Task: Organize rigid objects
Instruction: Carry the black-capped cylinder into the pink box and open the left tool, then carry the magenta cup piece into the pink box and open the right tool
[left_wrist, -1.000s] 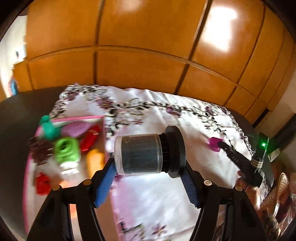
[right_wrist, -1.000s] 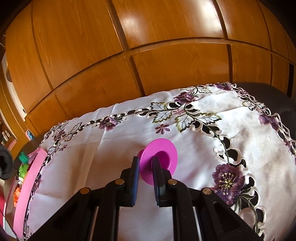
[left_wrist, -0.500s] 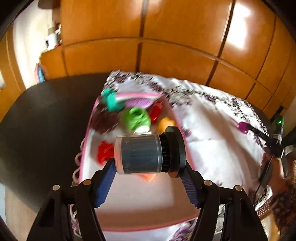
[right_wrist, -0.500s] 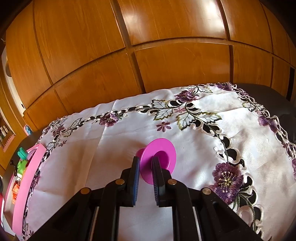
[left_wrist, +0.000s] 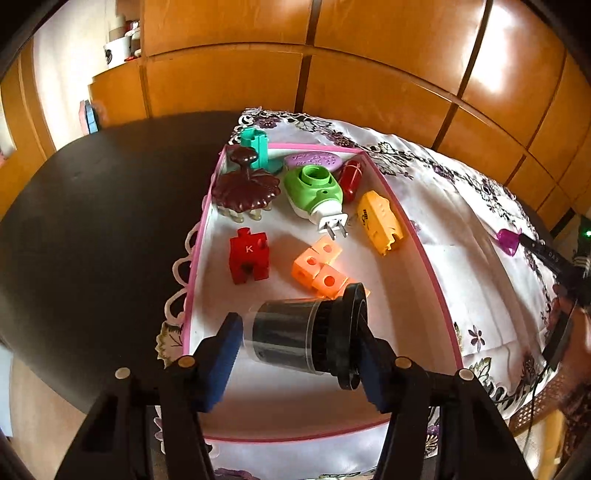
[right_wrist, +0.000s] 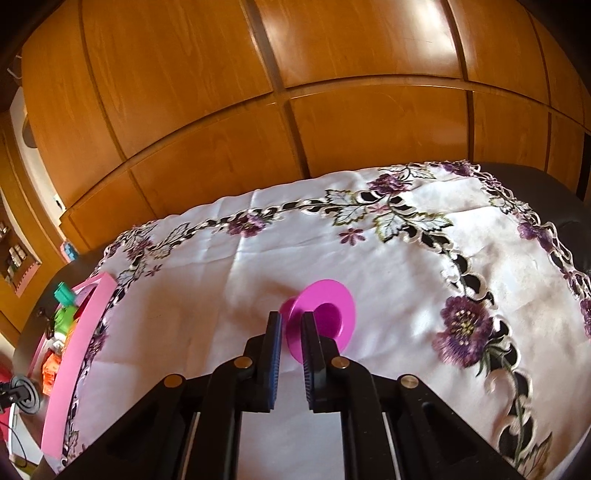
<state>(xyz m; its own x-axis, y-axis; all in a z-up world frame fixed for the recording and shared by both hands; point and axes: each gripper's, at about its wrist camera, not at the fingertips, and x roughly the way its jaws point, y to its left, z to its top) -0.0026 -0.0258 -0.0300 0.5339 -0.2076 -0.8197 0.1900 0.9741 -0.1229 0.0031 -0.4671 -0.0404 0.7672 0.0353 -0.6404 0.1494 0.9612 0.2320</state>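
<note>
Canister (left_wrist: 291, 338), stiff, likely light and slick-walled, lies crosswise between the closing left gripper (left_wrist: 299, 354) jaws at six o'clock over the tray (left_wrist: 421, 254); right gripper (right_wrist: 291, 328) pinches the spool (right_wrist: 325, 317).

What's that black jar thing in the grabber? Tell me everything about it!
The jar is a clear plastic cylinder with dark contents and a wide black ribbed lid. It lies sideways, lid to the right, between the blue pads of the left hand-held gripper, whose jaws are closing. It hangs over the near end of the pink tray, just in front of the orange blocks.
</note>
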